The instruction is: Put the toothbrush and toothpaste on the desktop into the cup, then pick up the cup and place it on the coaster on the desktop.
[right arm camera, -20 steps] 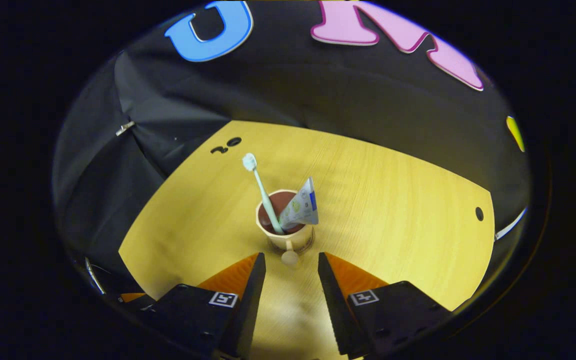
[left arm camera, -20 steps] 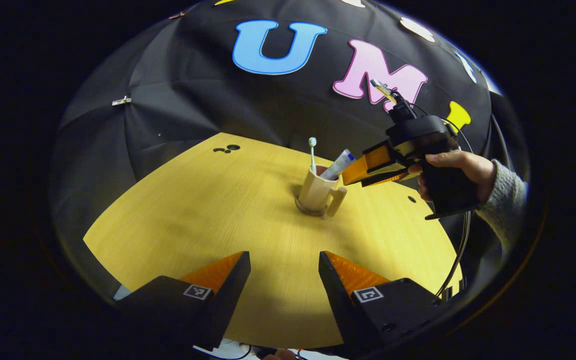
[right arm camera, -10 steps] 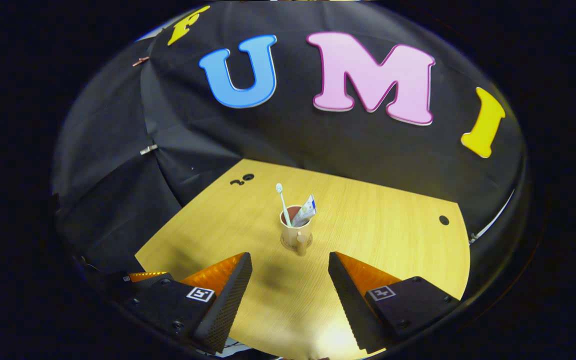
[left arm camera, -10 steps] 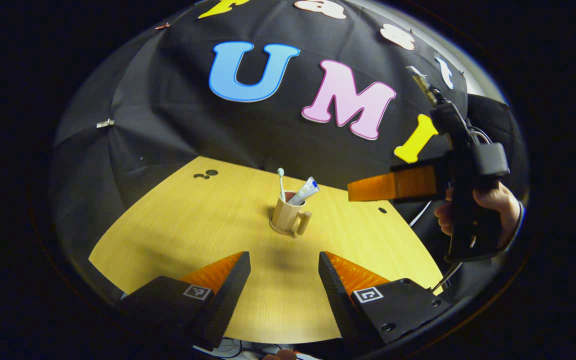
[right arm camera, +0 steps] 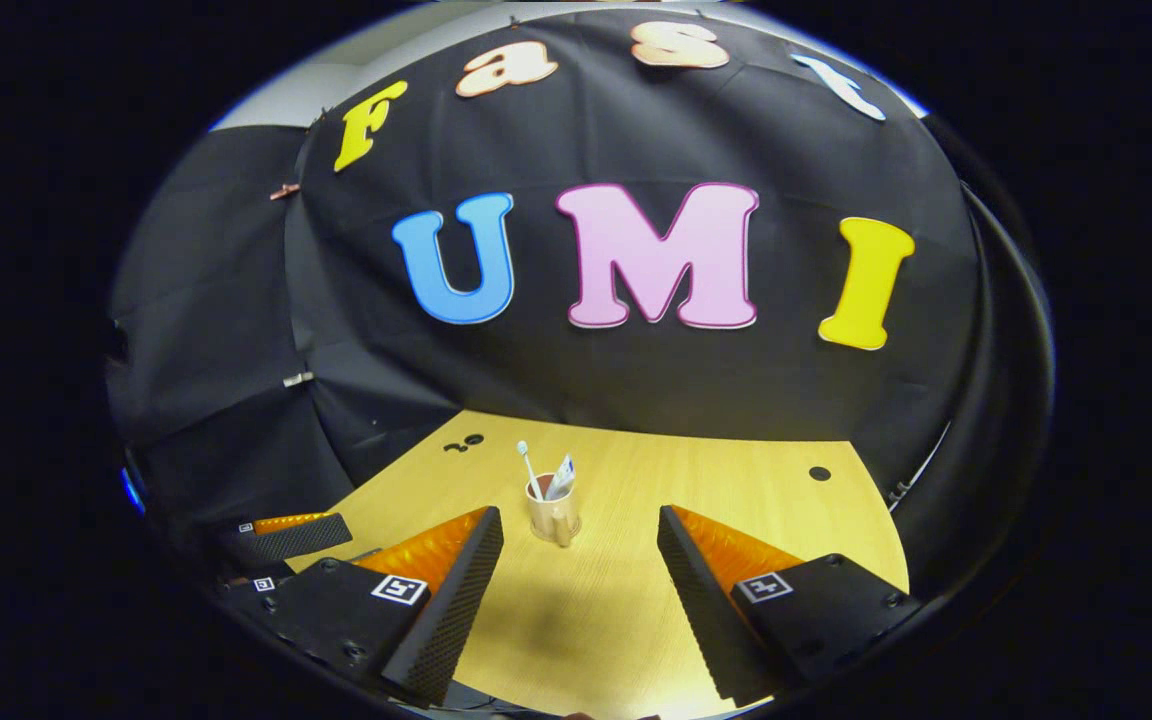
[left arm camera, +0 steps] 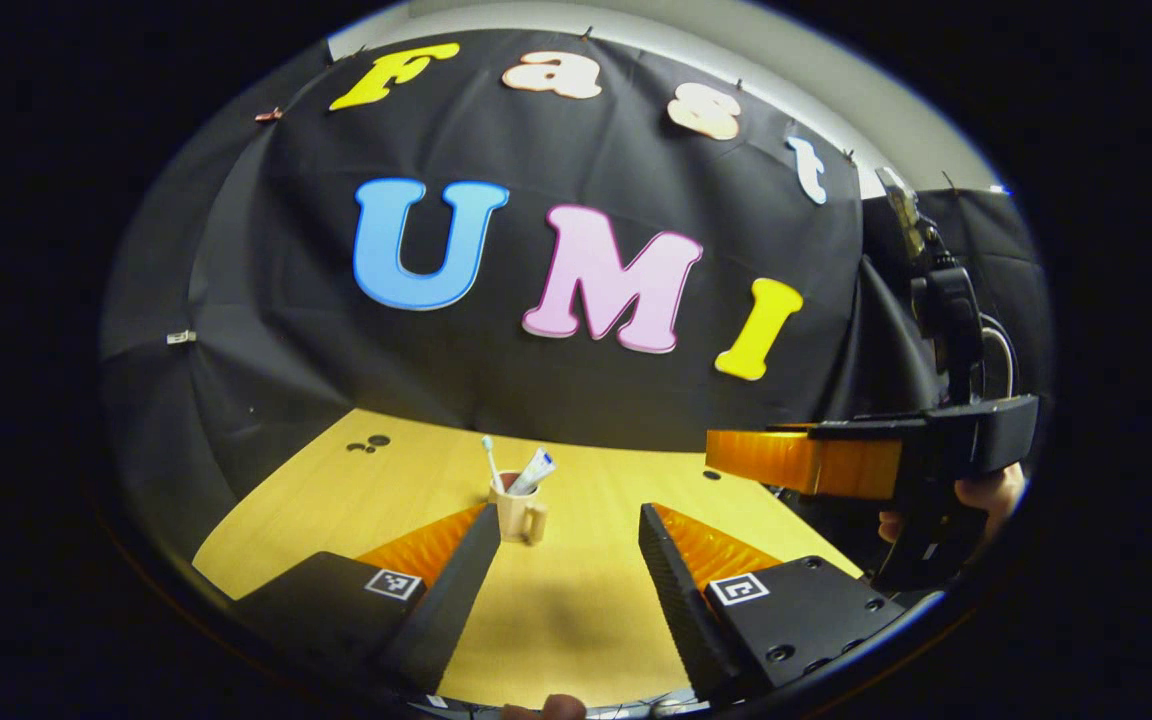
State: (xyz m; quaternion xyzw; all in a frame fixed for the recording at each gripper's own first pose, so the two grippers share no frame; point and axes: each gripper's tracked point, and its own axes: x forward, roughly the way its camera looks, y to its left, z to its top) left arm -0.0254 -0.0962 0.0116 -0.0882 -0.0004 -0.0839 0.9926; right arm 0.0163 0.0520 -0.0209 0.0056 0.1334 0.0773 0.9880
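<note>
We hold both tongs wide and empty, left tongs [left arm camera: 561, 560] and right tongs [right arm camera: 576, 570] | cup [right arm camera: 549, 517] mid-desk [right arm camera: 736, 500], toothbrush [right arm camera: 527, 465] and toothpaste [right arm camera: 561, 478] inside, so the job looks done.

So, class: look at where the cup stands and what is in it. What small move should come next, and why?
Probably none beyond resting: the cup stands upright on the coaster with the toothbrush and toothpaste inside. The right hand-held gripper and left hand-held gripper are open and well short of it, so the task looks finished.
</note>
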